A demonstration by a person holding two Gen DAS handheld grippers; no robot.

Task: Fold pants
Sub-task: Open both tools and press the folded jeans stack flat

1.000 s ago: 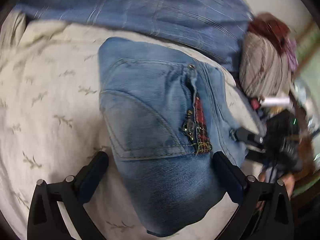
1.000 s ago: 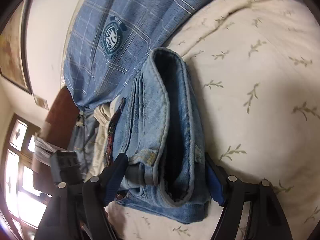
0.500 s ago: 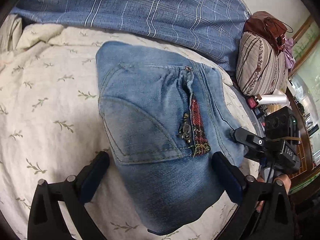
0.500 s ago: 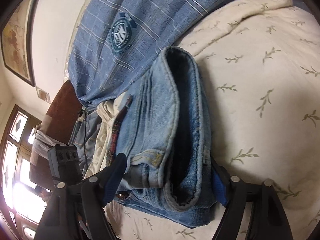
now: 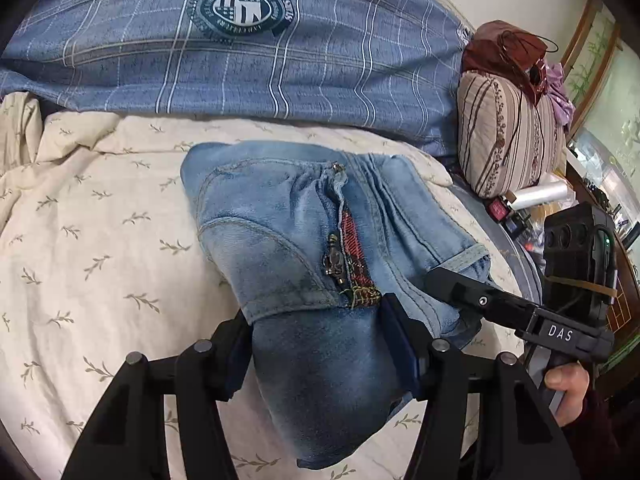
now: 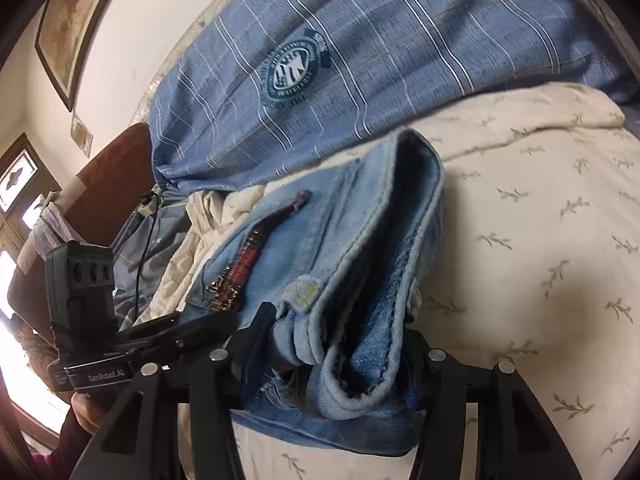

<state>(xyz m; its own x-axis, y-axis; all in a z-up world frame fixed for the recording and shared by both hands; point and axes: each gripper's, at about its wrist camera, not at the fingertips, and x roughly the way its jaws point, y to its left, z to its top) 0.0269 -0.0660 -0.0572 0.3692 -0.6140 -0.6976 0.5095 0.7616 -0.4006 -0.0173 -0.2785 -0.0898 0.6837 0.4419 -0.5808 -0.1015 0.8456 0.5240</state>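
Observation:
The folded light-blue jeans (image 5: 304,240) lie in a thick bundle on the cream leaf-print bedspread (image 5: 92,248). A back pocket with a red plaid strip and metal charm faces up. My left gripper (image 5: 320,344) is shut on the near end of the bundle, its blue pads pressing both sides. My right gripper (image 6: 332,356) is shut on the stacked waistband and hem edges of the jeans (image 6: 360,264) from the other side. The right gripper also shows in the left wrist view (image 5: 452,284), and the left gripper in the right wrist view (image 6: 192,328).
A blue plaid pillow (image 5: 248,40) with a round crest lies behind the jeans. A striped cushion (image 5: 504,132) with a brown bag on top sits at the right. Small items crowd the bed's right edge. A dark headboard (image 6: 108,184) and cable are at left.
Both grippers have closed from wide open onto the jeans bundle. The bundle has narrowed between the pads and both cameras have drawn back slightly.

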